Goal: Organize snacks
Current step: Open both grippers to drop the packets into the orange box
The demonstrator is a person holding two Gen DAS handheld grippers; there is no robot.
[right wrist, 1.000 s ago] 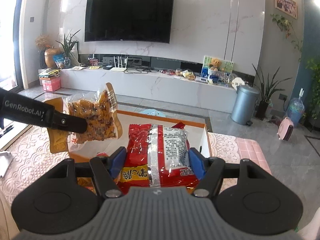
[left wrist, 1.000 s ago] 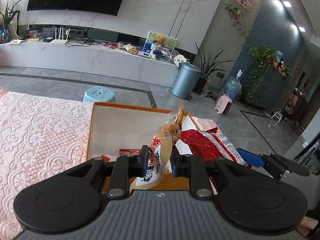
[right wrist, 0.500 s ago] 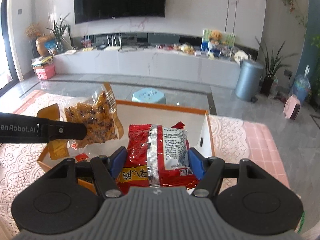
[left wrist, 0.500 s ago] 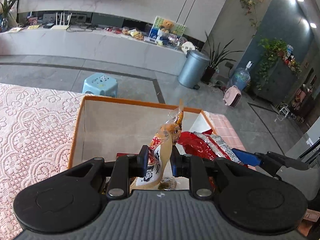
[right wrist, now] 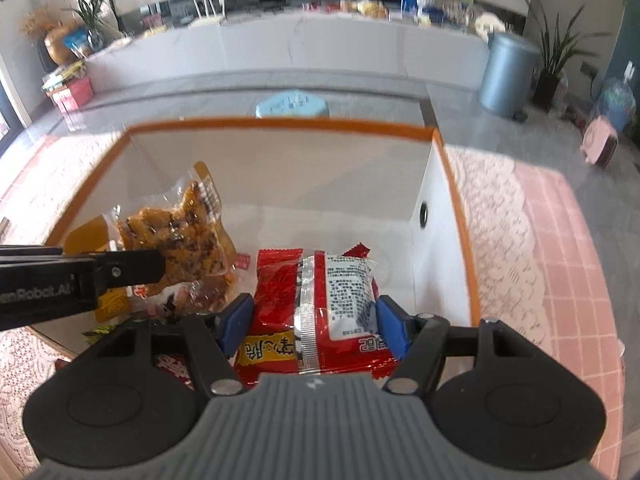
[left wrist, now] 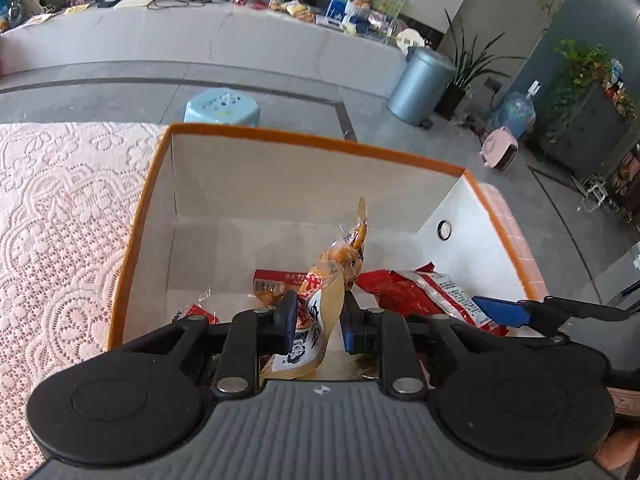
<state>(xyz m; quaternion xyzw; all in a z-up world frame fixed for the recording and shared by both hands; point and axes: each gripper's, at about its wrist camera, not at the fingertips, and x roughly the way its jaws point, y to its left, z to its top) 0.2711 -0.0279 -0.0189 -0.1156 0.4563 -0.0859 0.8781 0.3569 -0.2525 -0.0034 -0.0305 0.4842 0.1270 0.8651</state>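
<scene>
My left gripper (left wrist: 317,324) is shut on a clear yellow snack pouch (left wrist: 320,304) and holds it edge-on over the open white box with an orange rim (left wrist: 320,142). The same pouch (right wrist: 180,240) shows in the right wrist view, hanging inside the box (right wrist: 280,124). My right gripper (right wrist: 312,324) is shut on a red snack bag (right wrist: 316,304) held flat inside the box's near right part. That red bag (left wrist: 420,292) and the right gripper's blue fingertip (left wrist: 500,312) show in the left wrist view.
Small red snack packets (left wrist: 276,280) lie on the box floor. The box stands on a pink lace tablecloth (left wrist: 60,220). Beyond the table are a blue stool (left wrist: 222,106), a grey bin (left wrist: 420,86) and a long white TV bench (left wrist: 200,36).
Both grippers have moved forward and tipped down, so both snacks now sit lower, inside the box walls. Both grips are unchanged.
</scene>
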